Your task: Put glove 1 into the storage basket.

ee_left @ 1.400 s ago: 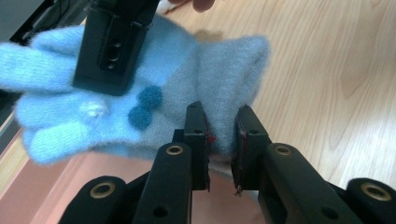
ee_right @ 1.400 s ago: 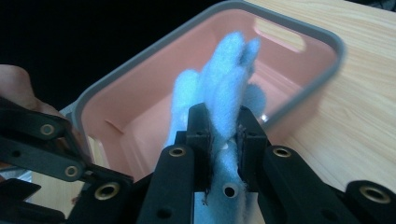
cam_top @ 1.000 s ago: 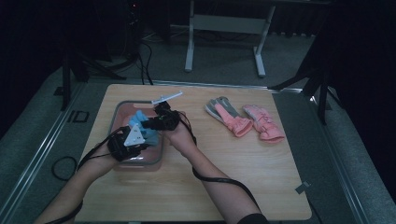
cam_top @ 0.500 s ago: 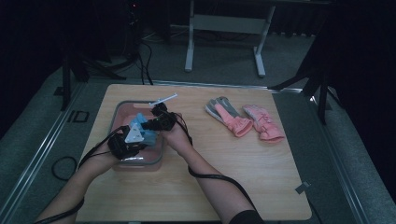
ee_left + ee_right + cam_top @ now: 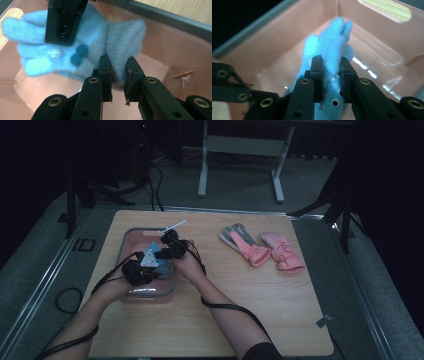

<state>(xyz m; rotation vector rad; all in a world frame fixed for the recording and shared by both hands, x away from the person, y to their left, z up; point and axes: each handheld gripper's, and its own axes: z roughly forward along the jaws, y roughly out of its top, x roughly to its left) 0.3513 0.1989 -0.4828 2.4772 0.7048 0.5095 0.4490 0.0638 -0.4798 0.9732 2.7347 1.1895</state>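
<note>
My left gripper (image 5: 118, 72) pinches the blue glove's (image 5: 82, 47) cuff, my right gripper (image 5: 331, 68) its fingers; it stretches between them, low inside the bin (image 5: 131, 236).

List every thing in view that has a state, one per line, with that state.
Blue glove: held over the inside of the bin by both claws.
Pink bin: open-topped, on the table.
Left claw: shut on the blue glove's cuff.
Right claw: shut on the blue glove.
Pink gloves: lying flat on the table, outside the bin, side by side.
White stick: resting at the bin's far rim.
</note>
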